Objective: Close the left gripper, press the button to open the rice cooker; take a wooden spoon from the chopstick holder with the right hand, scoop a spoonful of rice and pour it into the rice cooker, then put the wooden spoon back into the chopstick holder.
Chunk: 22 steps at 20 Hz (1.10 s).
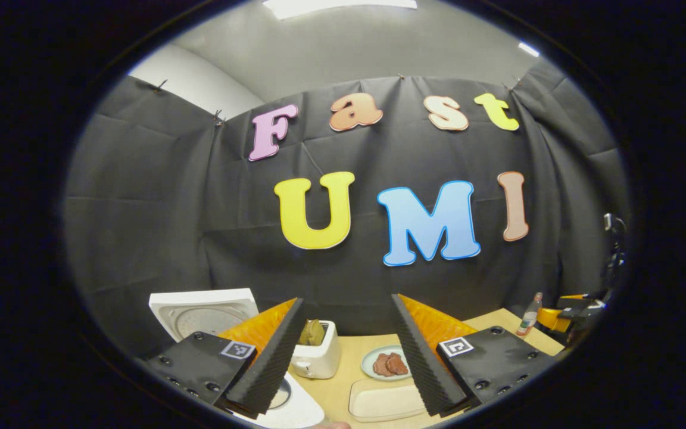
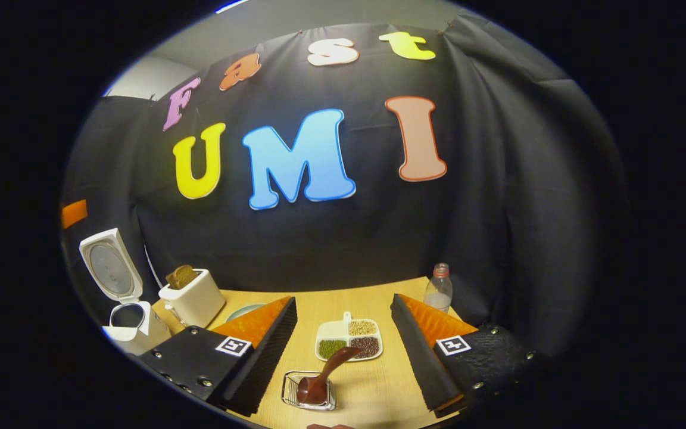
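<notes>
The white rice cooker stands at the table's left with its lid swung up. In the left gripper view the lid rises behind my left finger and the pot's rim lies below it. A dark wooden spoon leans in a small wire holder, its handle tilted toward a divided dish of pale, green and dark grains. My right gripper is open, above and short of the spoon, touching nothing. My left gripper is open and holds nothing.
A white toaster with bread stands right of the cooker, also seen as the toaster. A plate of meat slices and a cream lidded dish lie mid-table. A bottle stands at the far right edge.
</notes>
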{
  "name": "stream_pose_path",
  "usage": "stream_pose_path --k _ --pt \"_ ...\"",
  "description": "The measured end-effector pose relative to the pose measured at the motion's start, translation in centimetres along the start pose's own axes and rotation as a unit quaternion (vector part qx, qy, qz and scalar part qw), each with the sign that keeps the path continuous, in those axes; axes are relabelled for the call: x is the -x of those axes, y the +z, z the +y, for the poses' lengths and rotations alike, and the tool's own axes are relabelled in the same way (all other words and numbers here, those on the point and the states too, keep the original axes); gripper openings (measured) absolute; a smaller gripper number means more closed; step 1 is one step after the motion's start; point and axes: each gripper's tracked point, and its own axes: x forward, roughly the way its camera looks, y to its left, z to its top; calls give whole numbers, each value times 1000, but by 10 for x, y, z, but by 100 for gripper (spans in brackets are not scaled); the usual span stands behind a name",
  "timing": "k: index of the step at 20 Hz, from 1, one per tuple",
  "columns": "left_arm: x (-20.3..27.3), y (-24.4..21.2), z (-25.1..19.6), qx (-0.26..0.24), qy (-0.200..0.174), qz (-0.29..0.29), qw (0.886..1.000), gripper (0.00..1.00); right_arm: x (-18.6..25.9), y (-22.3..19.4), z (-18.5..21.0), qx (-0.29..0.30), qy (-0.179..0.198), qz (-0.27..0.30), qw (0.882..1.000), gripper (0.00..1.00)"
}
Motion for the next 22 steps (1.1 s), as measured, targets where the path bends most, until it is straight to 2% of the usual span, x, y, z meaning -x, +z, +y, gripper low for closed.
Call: stream_pose_path --k 2,3,4,5,6,13,14,15,19,20,21,22 --pt "-1 0 -1 -7 1 3 1000 96 -11 -17 -3 -14 0 22 1000 98" --pt "-1 -1 -1 -10 3 4 1000 92 -17 -26 -5 -13 -1 32 999 98" --pt "-1 -3 -1 -10 5 6 1000 92 -24 -38 -6 -14 -3 46 999 98" --pt "-2 -4 -1 -9 7 8 1000 96 -27 -48 -6 -16 -1 58 998 100" --pt "-2 -8 -1 -7 7 11 1000 92 -32 -57 -6 -17 2 69 997 100" --pt "-3 -9 -2 -13 16 19 1000 92 -69 -109 -6 -44 25 131 990 100" --pt "-1 -10 -1 -15 20 19 1000 92 -77 -113 -4 -44 30 137 989 98" --pt "0 -9 1 -17 24 19 999 92 -83 -116 -3 -43 33 139 989 91" --pt "8 -17 8 -12 38 28 999 89 -89 -123 12 -49 60 152 985 83" --pt "10 -19 10 -11 40 29 999 95 -86 -125 14 -49 67 154 985 76" --pt "11 -20 11 -9 41 30 999 95 -84 -121 14 -55 61 153 985 64" --pt "12 -23 11 -6 41 32 999 89 -86 -124 18 -66 65 157 983 52"
